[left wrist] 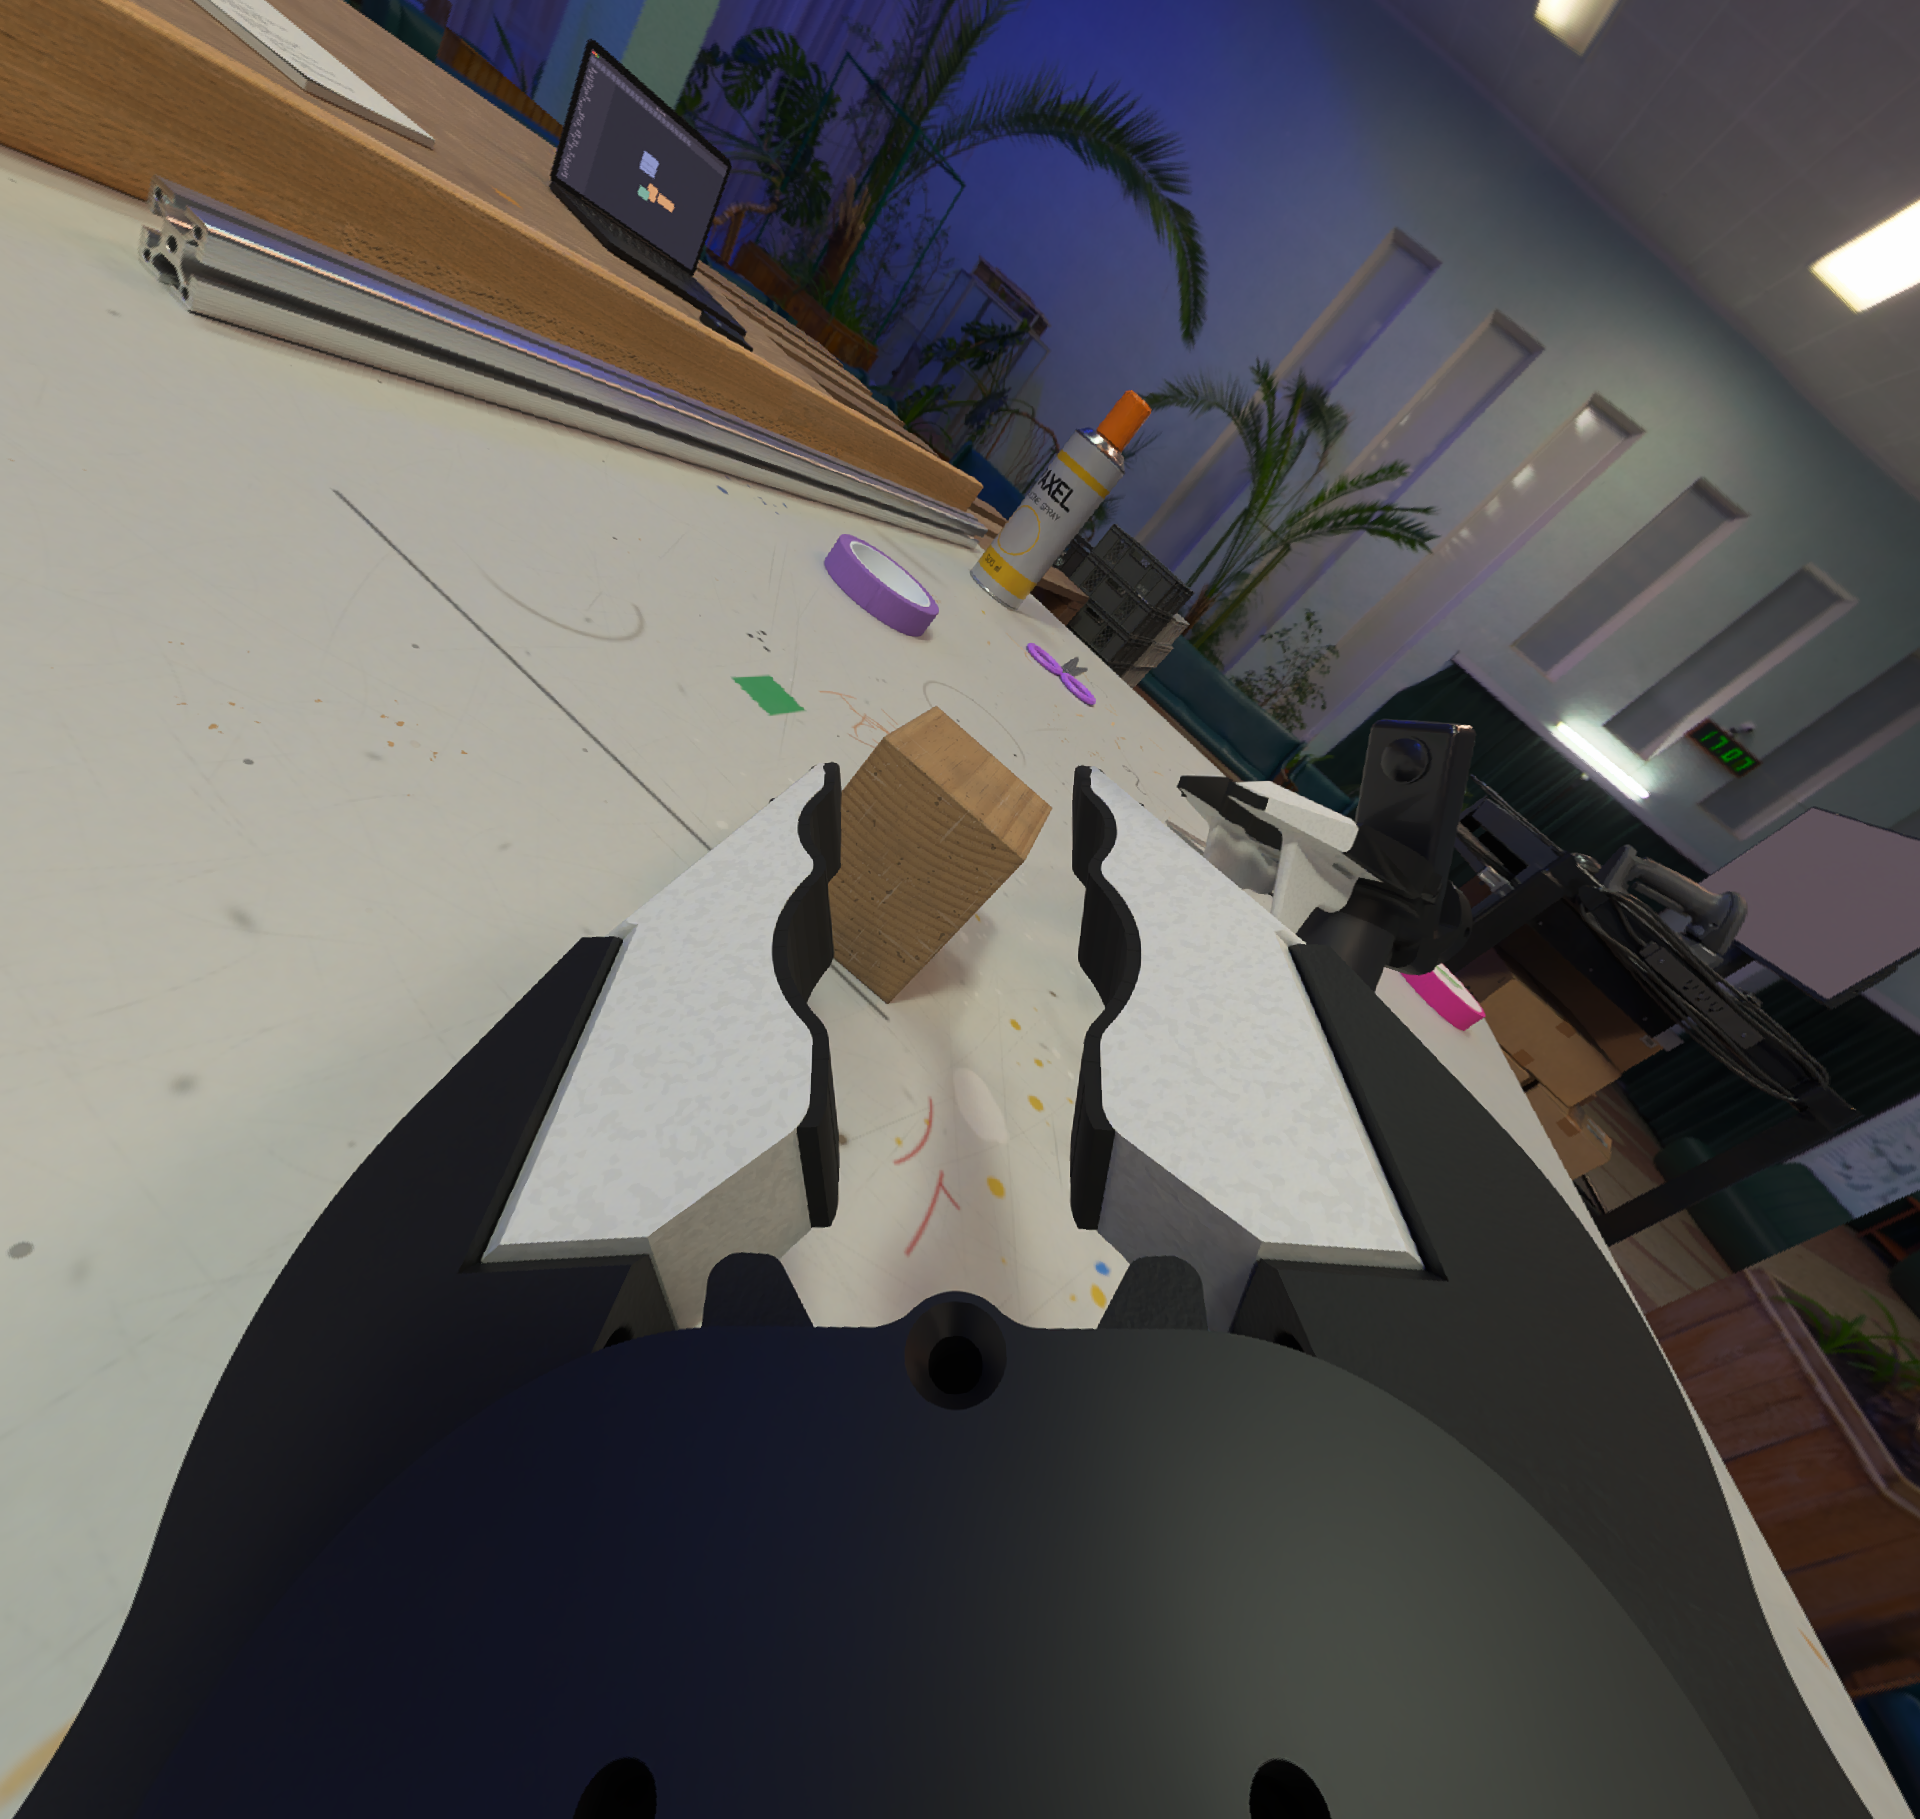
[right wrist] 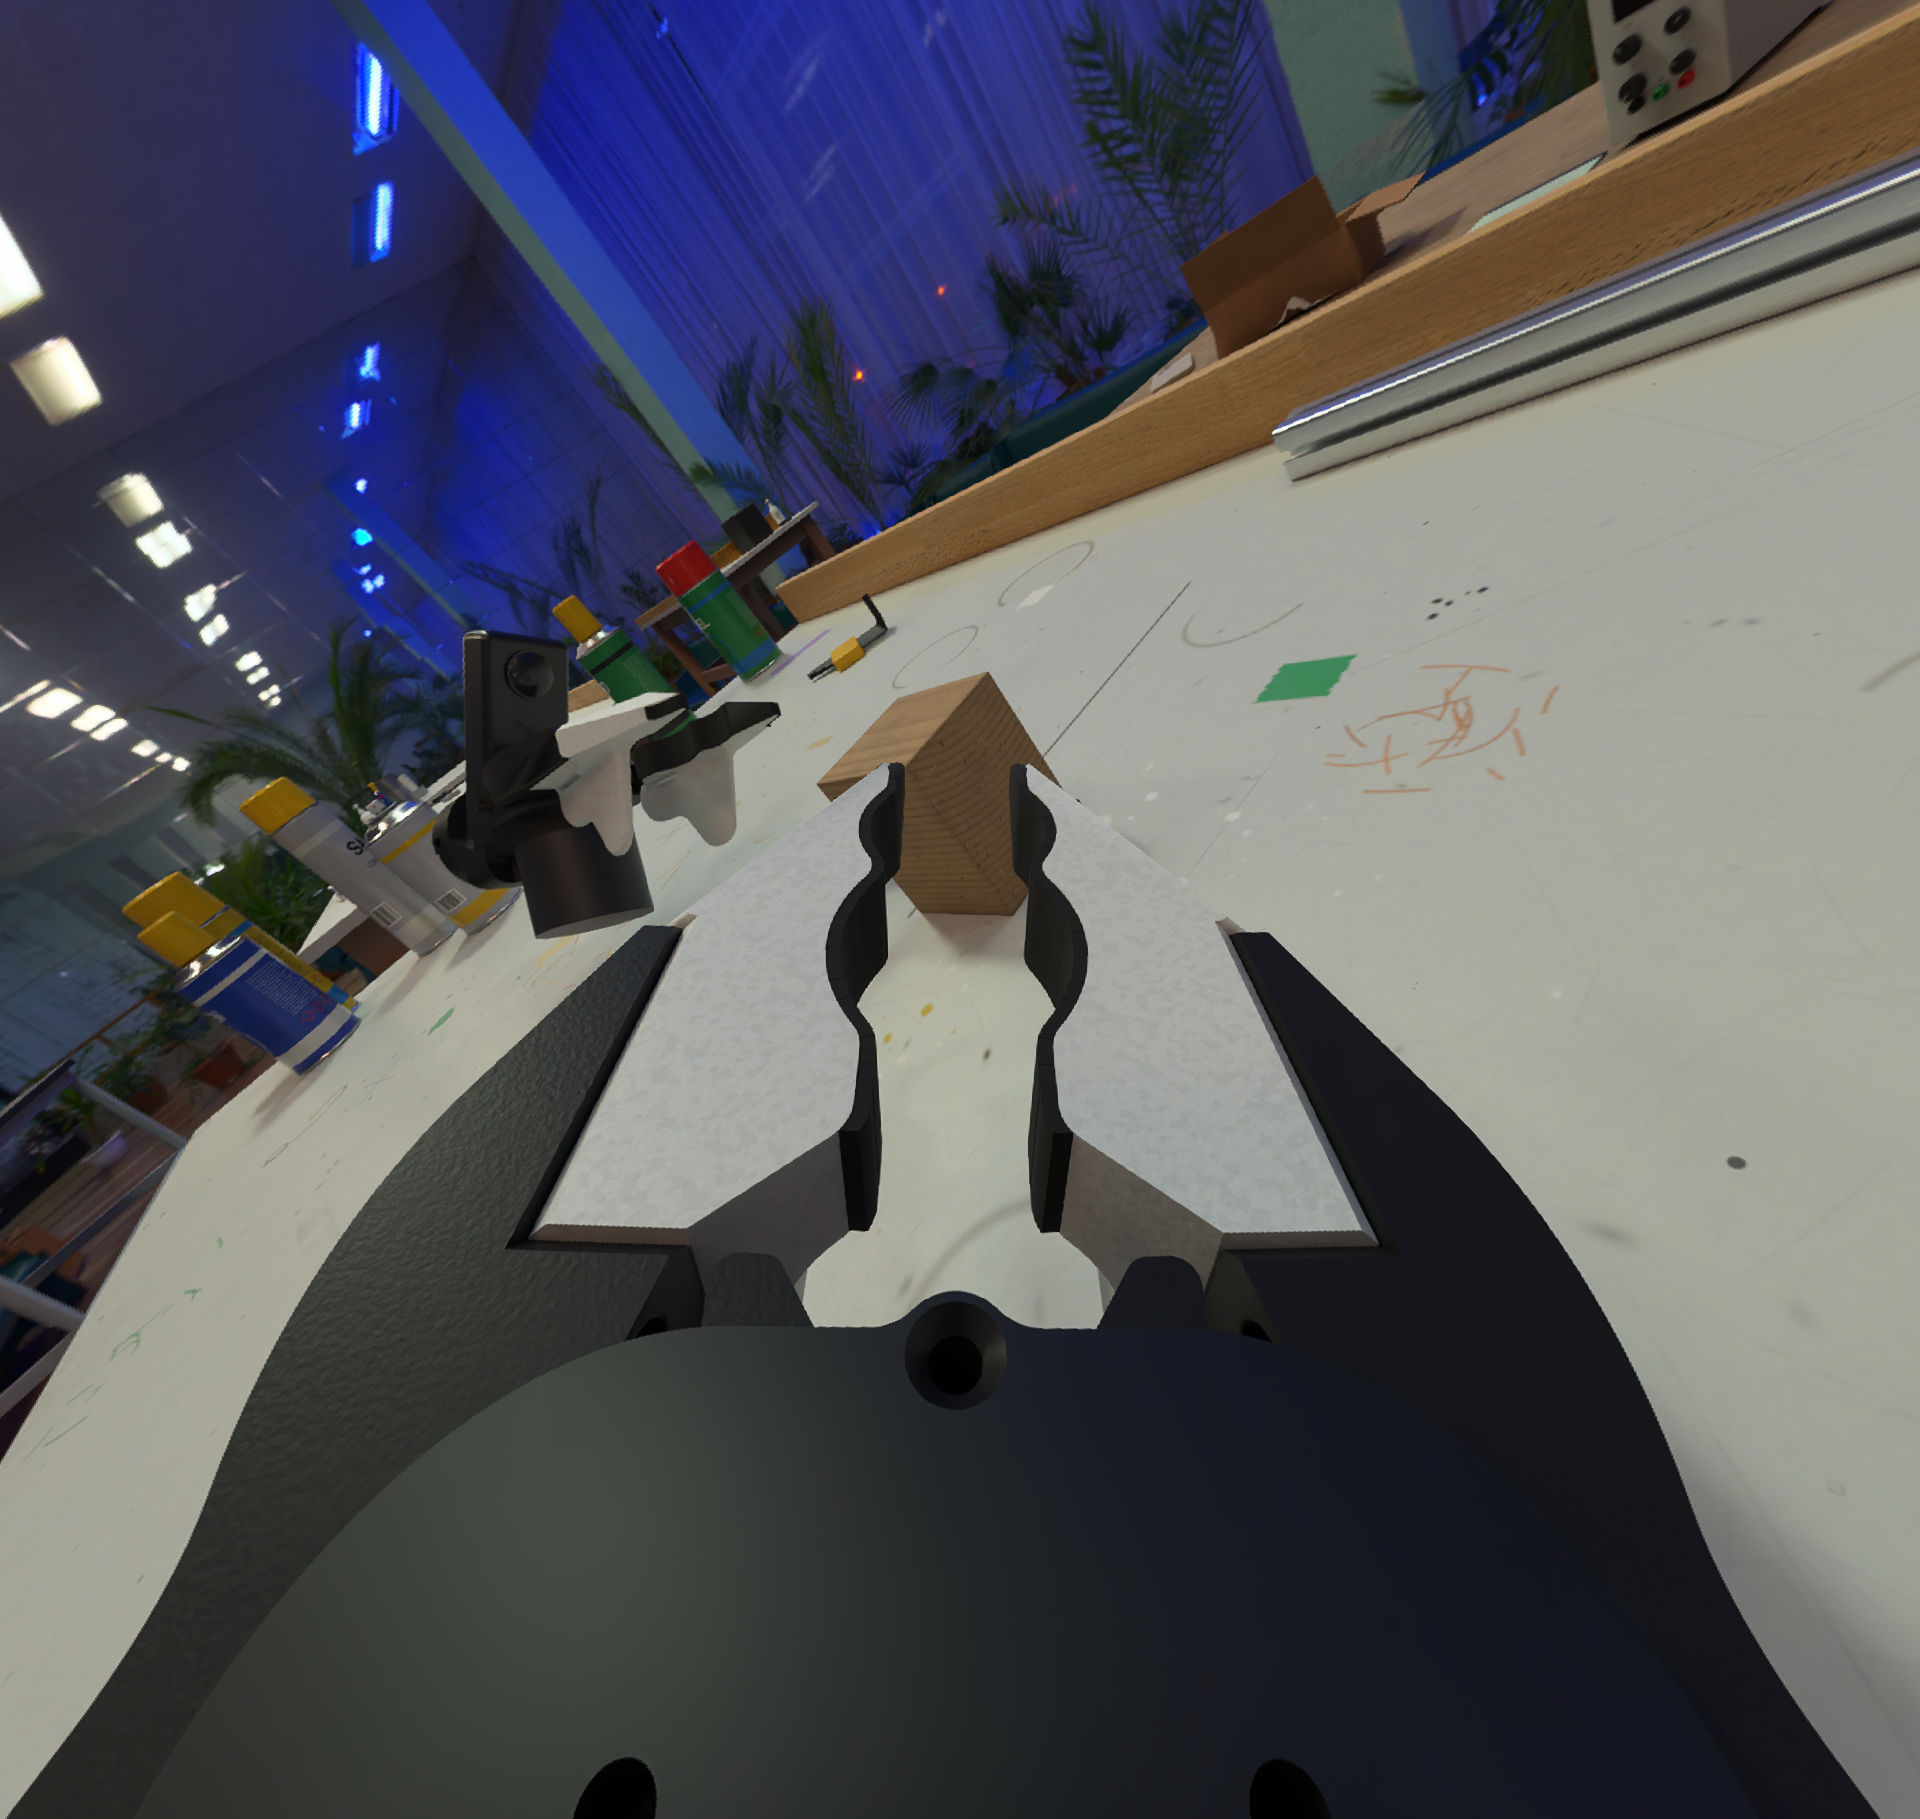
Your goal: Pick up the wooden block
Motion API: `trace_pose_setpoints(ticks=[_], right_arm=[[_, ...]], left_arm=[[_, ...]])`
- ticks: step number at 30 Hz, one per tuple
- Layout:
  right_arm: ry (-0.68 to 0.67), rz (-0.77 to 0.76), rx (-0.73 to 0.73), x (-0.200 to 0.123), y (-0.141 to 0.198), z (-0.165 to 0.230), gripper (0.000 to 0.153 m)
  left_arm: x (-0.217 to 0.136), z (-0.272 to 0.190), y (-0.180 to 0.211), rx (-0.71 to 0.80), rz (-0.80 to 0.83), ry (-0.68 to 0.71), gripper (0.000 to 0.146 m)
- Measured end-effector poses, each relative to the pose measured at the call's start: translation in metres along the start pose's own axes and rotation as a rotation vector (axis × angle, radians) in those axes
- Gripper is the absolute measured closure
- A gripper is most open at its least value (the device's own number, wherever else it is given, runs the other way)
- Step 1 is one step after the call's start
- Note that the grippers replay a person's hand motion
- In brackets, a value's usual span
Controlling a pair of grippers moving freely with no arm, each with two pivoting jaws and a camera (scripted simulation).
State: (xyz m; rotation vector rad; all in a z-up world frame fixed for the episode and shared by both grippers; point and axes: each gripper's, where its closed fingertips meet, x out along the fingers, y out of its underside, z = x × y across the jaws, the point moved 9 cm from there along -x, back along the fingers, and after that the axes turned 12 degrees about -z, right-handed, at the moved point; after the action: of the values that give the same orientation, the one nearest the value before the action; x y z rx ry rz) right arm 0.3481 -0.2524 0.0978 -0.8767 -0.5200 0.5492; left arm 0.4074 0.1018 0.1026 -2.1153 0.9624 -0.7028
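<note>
Here the wooden block (left wrist: 930, 850) stands on the white worktop (left wrist: 312, 834) directly ahead of both grippers, a little above the middle of each wrist view. In the left wrist view the left gripper (left wrist: 954, 782) is spread wide and holds nothing; the block appears in its gap, close to the left finger, with clear space at the right finger, and it leans toward the upper right of the frame. In the right wrist view the right gripper (right wrist: 956, 780) is open more narrowly, also empty, and the block (right wrist: 951, 793) sits just beyond its fingertips, partly hidden behind them; whether the tips already touch the wood I cannot tell. The block looks taller than wide, so its long axis seems to stand upright from the worktop, with one vertical edge turned toward the right gripper. In my judgement the right gripper is lined up more centrally, but its gap looks narrower than the block, while the left gripper has more room and appears to need a small shift to centre.
</note>
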Motion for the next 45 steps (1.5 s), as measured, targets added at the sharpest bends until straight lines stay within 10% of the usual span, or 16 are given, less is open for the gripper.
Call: trace_pose_setpoints(ticks=[45], right_arm=[[0.004,0.04,0.033,0.0033,0.0017,-0.0035,0.124]], left_arm=[[0.0043,-0.0014,0.0091,-0.033,0.087,0.029,0.102]])
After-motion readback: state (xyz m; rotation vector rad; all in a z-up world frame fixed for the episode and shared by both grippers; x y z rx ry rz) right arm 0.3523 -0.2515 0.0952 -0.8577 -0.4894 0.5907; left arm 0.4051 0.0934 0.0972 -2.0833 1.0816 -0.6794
